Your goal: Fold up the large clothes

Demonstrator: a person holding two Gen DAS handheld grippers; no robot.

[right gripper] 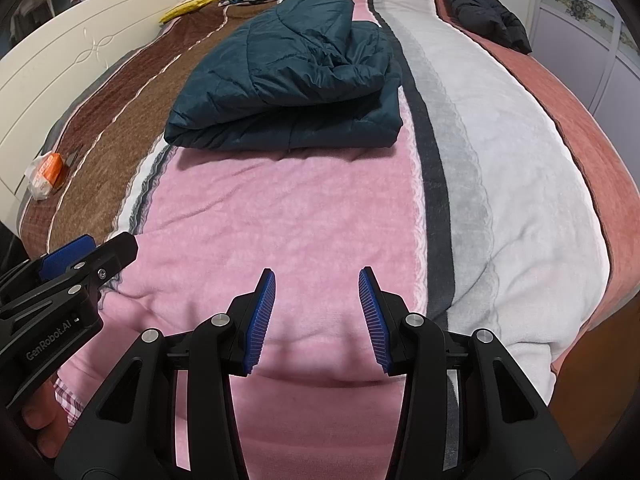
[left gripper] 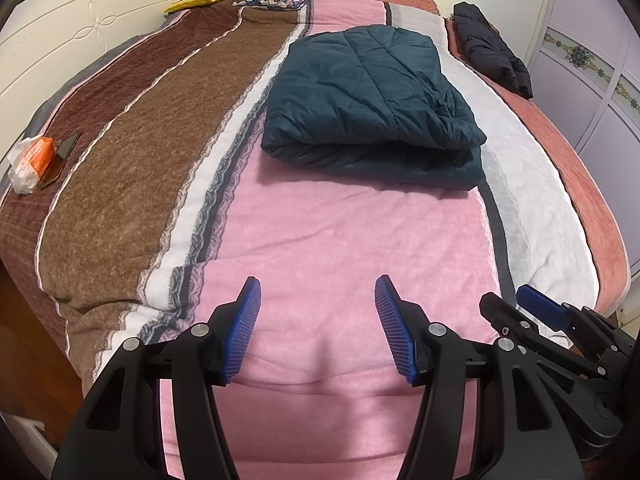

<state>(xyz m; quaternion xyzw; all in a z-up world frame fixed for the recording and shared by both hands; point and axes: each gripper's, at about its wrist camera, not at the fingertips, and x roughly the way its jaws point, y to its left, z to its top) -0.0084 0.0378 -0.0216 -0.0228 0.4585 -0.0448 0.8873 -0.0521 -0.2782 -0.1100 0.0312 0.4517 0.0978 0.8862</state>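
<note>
I am holding the left claw and right claw spread wide and gripping nothing, hovering over the blanket's pink stripe. The folded jacket is lying farther up that stripe (well apart from both claws).

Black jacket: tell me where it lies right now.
The black jacket lies bunched in both views' upper right, on the blanket's reddish stripe near the wardrobe, apart from the teal jacket.
</note>
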